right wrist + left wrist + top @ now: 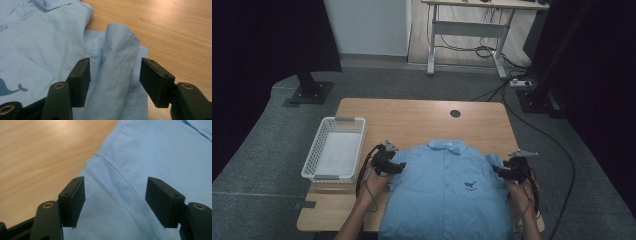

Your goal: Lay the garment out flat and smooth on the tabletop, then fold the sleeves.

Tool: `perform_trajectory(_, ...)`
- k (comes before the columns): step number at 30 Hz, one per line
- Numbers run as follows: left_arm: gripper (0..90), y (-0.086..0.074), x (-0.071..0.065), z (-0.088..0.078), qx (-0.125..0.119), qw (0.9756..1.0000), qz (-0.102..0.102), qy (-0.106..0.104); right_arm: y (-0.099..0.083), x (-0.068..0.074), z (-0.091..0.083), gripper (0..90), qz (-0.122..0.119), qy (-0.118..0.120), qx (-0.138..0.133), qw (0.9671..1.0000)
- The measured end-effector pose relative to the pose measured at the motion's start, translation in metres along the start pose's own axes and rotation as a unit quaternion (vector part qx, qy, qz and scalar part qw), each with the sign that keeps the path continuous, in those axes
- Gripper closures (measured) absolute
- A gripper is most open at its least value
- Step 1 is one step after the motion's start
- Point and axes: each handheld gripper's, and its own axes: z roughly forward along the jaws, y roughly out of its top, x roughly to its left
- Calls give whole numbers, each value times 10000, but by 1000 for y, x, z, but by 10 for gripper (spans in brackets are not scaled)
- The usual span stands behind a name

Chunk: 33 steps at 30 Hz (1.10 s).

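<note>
The blue shirt (447, 190) on the table's near edge looks light, limp and crease-prone. Both grippers' fingers (75, 202) stand apart, gripping nothing; pinch the sleeve folds (117, 72).

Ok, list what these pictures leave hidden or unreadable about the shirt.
- Shirt hem: cut off by the bottom edge of the high view.
- Whale print on the pocket: too small there; cut by the left edge in the right gripper view.
- Sleeve: its lower part hidden behind the right gripper.
</note>
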Motion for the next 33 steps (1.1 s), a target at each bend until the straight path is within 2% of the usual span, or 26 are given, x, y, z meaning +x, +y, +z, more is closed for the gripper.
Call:
perform_trajectory(4,308,-10,0,1,-24,9997,-101,-230,0,4,-4,377,-39,70,-91,9999)
perform_trajectory(9,244,-20,-1,9,110,9998,-22,-165,2,11,-6,287,-166,197,-138,9996)
perform_trajectory(11,216,-22,-1,11,45,9998,56,-160,3,14,-6,233,-184,200,-169,9995)
perform_trajectory(16,151,-26,-4,13,-86,9997,207,-120,8,28,-7,213,-285,332,-218,9988)
perform_trajectory(18,109,-30,-5,14,-169,9992,306,-179,11,36,-7,210,-377,426,-246,9981)
perform_trajectory(20,74,-31,-6,15,-234,9990,313,-195,15,46,-7,207,-483,528,-287,9970)
perform_trajectory(25,75,-32,-6,15,-253,9991,297,-181,24,76,-2,190,-798,884,-402,9921)
perform_trajectory(29,78,-32,-6,14,-256,9991,295,-175,29,101,9,177,-932,1202,-420,9875)
perform_trajectory(33,104,-34,-6,13,-302,9992,227,-151,25,125,28,170,-1067,1357,-348,9844)
